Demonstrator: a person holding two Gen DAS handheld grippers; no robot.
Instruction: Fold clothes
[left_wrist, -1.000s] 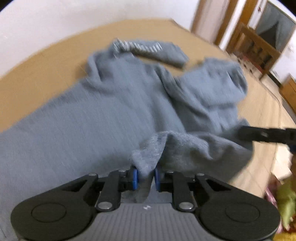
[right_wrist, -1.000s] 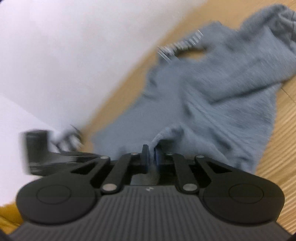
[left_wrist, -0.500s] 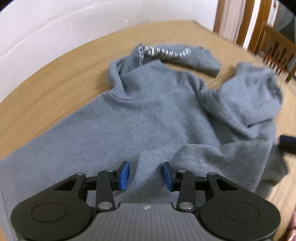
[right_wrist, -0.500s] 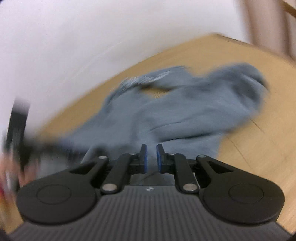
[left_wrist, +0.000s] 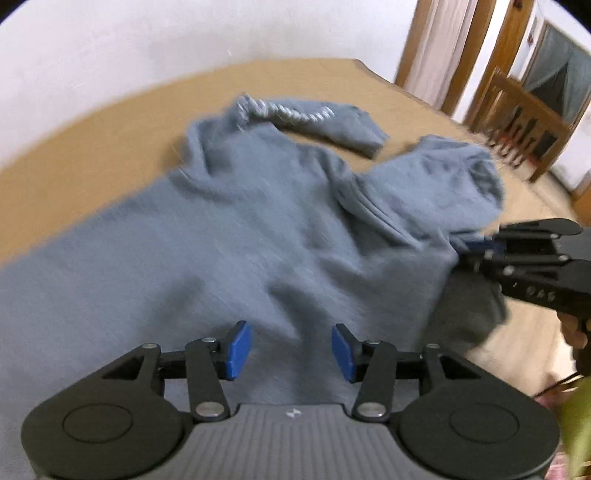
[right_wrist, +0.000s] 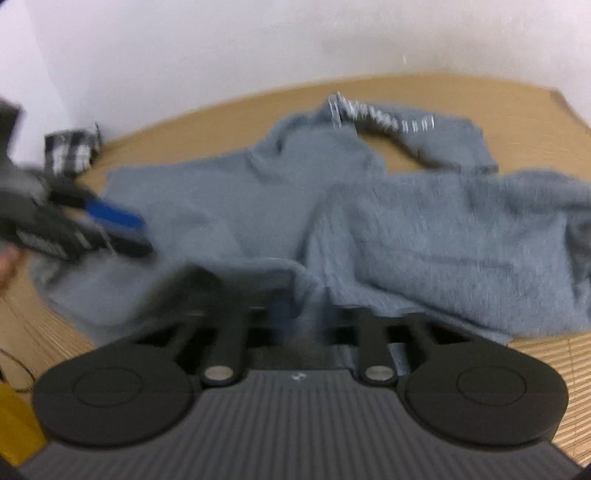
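On the wooden counter (left_wrist: 92, 147) lies one grey hoodie (left_wrist: 229, 229), spread across most of the surface; its one printed sleeve (left_wrist: 317, 118) curls at about twelve o'clock and its one hood (left_wrist: 450, 177) bunches toward two o'clock in the left wrist view; one checked cloth (right_wrist: 70, 151) sits at ten o'clock by the wall in the right wrist view. Two grippers are in play; the left gripper (left_wrist: 288, 350) hovers over the hoodie's body with its two blue pads (left_wrist: 236, 349) set apart and only flat fabric below the gap, holding nothing; the right gripper (right_wrist: 303, 314) has its jaws nearly together on a raised fold of the hoodie at its near edge, though blur hides the pads there. One hand (left_wrist: 576, 332) shows at three o'clock behind the right gripper.

A second ago the left gripper pinched a ridge of grey cloth; its jaws have just been opening and that ridge has dropped flat; half a second ago the right gripper stood slightly parted; its jaws have just been closing with hoodie fabric between them, and it now shows further into the left wrist view, at the hood's lower edge.
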